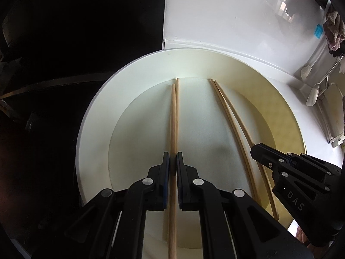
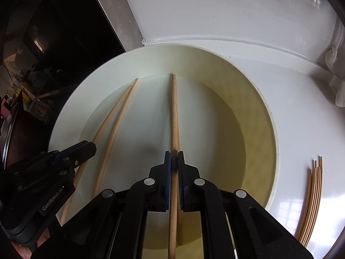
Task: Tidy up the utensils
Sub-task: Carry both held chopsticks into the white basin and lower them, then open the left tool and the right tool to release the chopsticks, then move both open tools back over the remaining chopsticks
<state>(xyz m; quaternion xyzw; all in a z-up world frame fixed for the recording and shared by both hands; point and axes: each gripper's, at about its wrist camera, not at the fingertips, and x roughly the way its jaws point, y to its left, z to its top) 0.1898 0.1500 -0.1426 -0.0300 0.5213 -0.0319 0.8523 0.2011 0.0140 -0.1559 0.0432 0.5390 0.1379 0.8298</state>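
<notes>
A large cream plate point(image 1: 97, 112) point(image 2: 261, 112) lies on the white counter below both grippers. My left gripper point(image 1: 172, 157) is shut on a pair of wooden chopsticks point(image 1: 175, 116) that point away over the plate, their tips at the far edge of its well. Beside it, my right gripper point(image 2: 174, 156) is shut on a second pair of chopsticks point(image 2: 175, 112), lying the same way. Each wrist view also shows the other side: the right gripper point(image 1: 256, 151) with its pair point(image 1: 232, 112), and the left gripper point(image 2: 90, 149) with its pair point(image 2: 116, 116).
Several loose chopsticks point(image 2: 312, 194) lie on the white counter point(image 2: 215, 10) right of the plate. Two spoons point(image 1: 312, 97) and a crumpled cloth point(image 1: 334, 32) sit at the far right. A dark glass surface point(image 1: 64, 43) borders the counter on the left.
</notes>
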